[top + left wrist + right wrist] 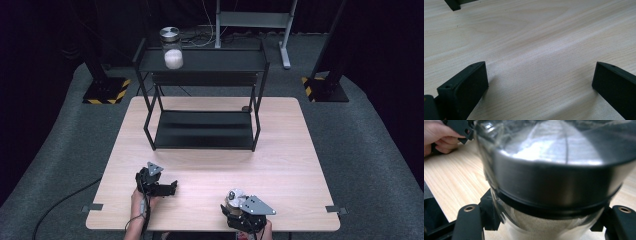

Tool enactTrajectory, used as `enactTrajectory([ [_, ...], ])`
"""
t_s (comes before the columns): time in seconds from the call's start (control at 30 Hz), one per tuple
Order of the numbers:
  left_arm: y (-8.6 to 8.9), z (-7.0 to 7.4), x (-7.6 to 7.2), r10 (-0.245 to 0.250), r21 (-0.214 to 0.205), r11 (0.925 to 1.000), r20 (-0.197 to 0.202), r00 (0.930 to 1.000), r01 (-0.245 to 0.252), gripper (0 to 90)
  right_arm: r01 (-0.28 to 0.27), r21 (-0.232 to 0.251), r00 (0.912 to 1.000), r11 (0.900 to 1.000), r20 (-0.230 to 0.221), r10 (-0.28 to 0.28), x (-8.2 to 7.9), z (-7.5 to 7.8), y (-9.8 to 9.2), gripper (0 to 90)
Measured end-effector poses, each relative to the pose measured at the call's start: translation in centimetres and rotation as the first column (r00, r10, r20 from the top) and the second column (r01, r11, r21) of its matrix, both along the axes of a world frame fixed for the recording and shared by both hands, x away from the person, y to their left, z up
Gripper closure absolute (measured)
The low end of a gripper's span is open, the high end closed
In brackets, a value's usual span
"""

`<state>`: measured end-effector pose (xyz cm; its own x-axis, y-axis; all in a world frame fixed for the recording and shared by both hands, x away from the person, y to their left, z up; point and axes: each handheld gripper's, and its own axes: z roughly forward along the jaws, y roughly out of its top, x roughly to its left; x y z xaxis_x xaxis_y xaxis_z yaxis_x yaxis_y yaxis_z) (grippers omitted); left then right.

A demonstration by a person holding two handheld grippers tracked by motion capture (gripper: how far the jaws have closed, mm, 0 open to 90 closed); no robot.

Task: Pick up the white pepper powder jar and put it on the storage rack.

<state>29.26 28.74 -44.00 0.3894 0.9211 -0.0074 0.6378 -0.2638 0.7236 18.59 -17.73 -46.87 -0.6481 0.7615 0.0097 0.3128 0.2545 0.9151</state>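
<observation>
While the right claw (234, 204) sits at the near right edge of the worktop (300, 165), it is clenched on a glass jar (554, 170) with a metal lid (564, 177); in the right gripper view both black jaws press the glass just below the lid's rim, pale powder visible inside. Jar is tilted, lid toward the camera. Left claw (170, 188) is near left on the worktop, released, jaws wide apart; in the left gripper view (540, 82) bare wood shows between them, nothing held. A hand (436, 135) grips the left gripper's body, seen far left in the right gripper view. Two claws well apart. Black two-tier metal rack (202, 131) stands at the far middle of the worktop. Second jar (171, 47), metal lid, white contents, upright on the rack's top shelf, left side. Grey carpet floor (370, 150) around.
</observation>
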Motion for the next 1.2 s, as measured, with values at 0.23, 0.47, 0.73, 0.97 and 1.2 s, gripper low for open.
enactTrajectory([
  [0.23, 0.0, 0.0, 0.0, 0.000, 0.001, 1.0000, -0.001, 1.0000, 0.000, 0.0, 0.005, -0.006, 1.0000, 1.0000, -0.007, -0.005, 0.6, 0.6, -0.3, 30.3],
  [0.47, 0.0, 0.0, 0.0, 0.000, 0.001, 1.0000, 0.000, 1.0000, 0.000, 0.0, 0.003, -0.030, 1.0000, 0.9996, 0.002, -0.003, 1.6, 1.6, -0.4, 30.3],
  [0.73, -0.1, 0.0, 0.0, 0.002, 0.002, 1.0000, -0.001, 1.0000, -0.002, 0.0, 0.018, -0.024, 0.9994, 0.9995, 0.031, -0.018, 2.8, 2.7, -0.6, 30.3],
  [0.97, -0.1, 0.0, 0.0, 0.002, 0.001, 1.0000, -0.001, 1.0000, -0.002, 0.0, 0.033, -0.022, 0.9993, 0.9992, 0.019, -0.033, 3.7, 3.0, -0.9, 30.3],
  [1.2, 0.0, 0.0, 0.0, 0.002, 0.001, 1.0000, -0.001, 1.0000, -0.002, 0.0, 0.036, -0.036, 0.9991, 0.9987, 0.025, -0.035, 5.0, 3.7, -0.7, 30.3],
])
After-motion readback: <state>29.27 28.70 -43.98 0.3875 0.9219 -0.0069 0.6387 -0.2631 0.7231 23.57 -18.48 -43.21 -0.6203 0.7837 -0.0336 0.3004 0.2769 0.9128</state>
